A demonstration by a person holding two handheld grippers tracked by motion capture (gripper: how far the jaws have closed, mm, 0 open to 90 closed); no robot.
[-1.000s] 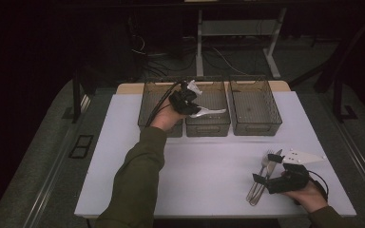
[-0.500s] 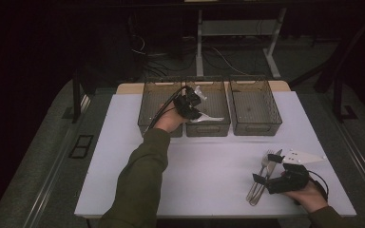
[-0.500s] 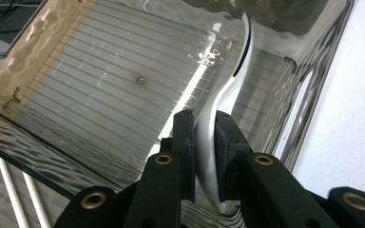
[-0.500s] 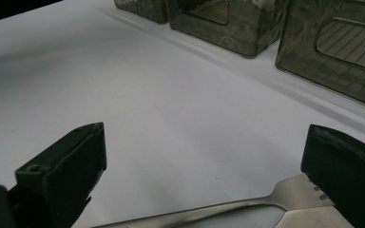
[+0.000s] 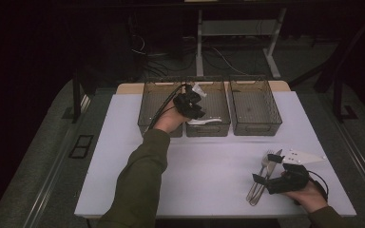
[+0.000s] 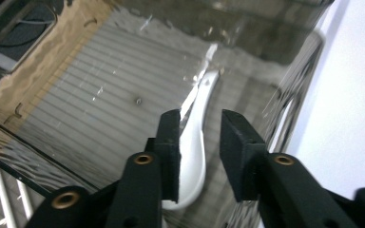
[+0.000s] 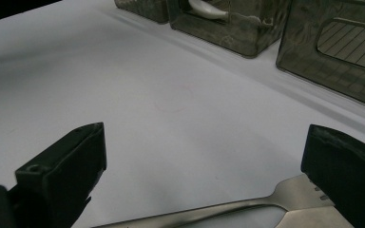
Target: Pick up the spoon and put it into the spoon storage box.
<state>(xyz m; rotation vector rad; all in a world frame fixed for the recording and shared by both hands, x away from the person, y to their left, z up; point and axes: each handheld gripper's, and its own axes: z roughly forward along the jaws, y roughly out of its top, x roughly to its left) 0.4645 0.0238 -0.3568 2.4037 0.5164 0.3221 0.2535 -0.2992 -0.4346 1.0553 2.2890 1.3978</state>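
Since the earlier frame, my left gripper has hardly shifted over the middle bin, but its jaws have just been opening. In the left gripper view the white spoon lies between them; a gap shows on the right side, and the left pad sits right against the spoon, so I judge that it is released and not clamped. The spoon rests inside the middle bin, against the near wall, and its long axis runs almost straight away from the jaws.

My right gripper rests at the near right of the white table, with its jaws wide apart around the metal fork. The fork's handle runs across the gap between the pads, not along it, so closing will catch it crosswise. A knife lies just beside the fork, and a white flat piece a little farther right. The right hand is clearly nearer to this cutlery; the bins are well apart from it, ahead and to the left.
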